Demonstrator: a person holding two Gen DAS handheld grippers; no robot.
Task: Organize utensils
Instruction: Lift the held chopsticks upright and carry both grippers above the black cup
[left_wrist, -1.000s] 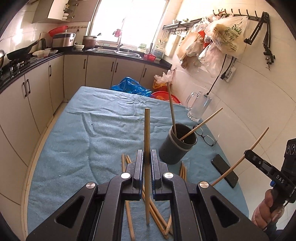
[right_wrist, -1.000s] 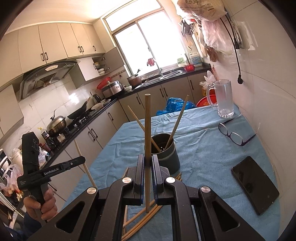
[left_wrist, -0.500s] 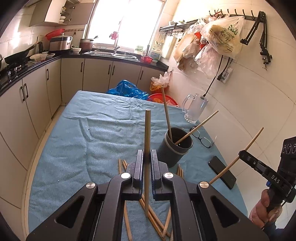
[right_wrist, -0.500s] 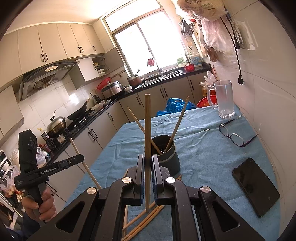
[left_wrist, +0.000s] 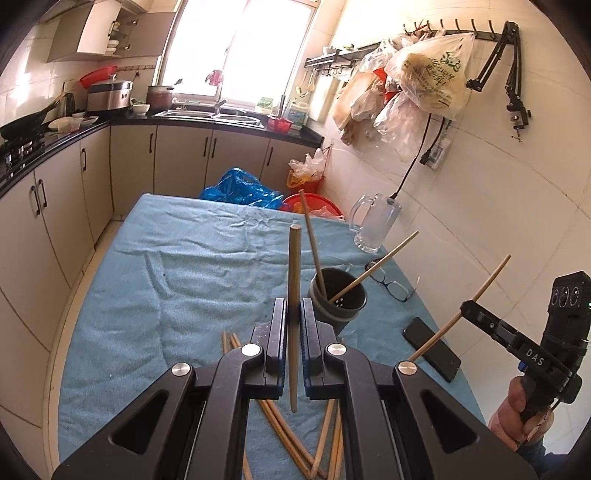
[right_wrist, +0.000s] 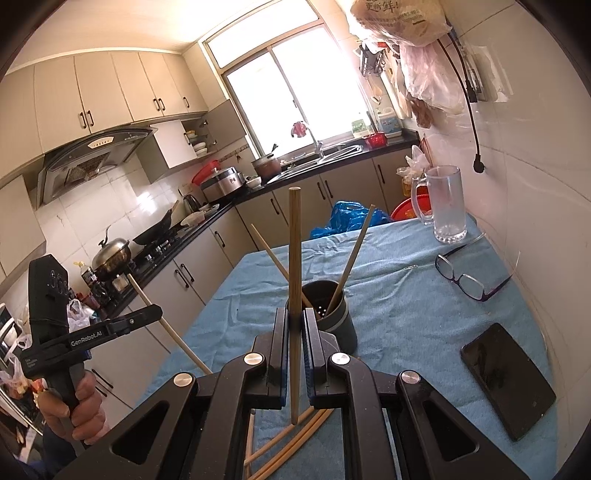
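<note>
A dark grey utensil cup (left_wrist: 338, 301) (right_wrist: 338, 319) stands on the blue cloth with two chopsticks leaning in it. My left gripper (left_wrist: 294, 308) is shut on a wooden chopstick (left_wrist: 294, 266) held upright, short of the cup and to its left. My right gripper (right_wrist: 294, 317) is shut on another upright chopstick (right_wrist: 294, 243), just in front of the cup. Several loose chopsticks (left_wrist: 275, 424) (right_wrist: 291, 446) lie on the cloth under both grippers. Each gripper shows in the other's view, in a hand, with its chopstick slanting.
A black phone (left_wrist: 432, 349) (right_wrist: 508, 378) and glasses (left_wrist: 391, 282) (right_wrist: 465, 277) lie right of the cup. A glass mug (left_wrist: 375, 227) (right_wrist: 445, 206) stands by the tiled wall. Cabinets and counter run along the left and far side. Bags hang on the wall above.
The left gripper has risen a little with its chopstick, so the table and cup sit lower in its view. The right gripper has stayed put.
</note>
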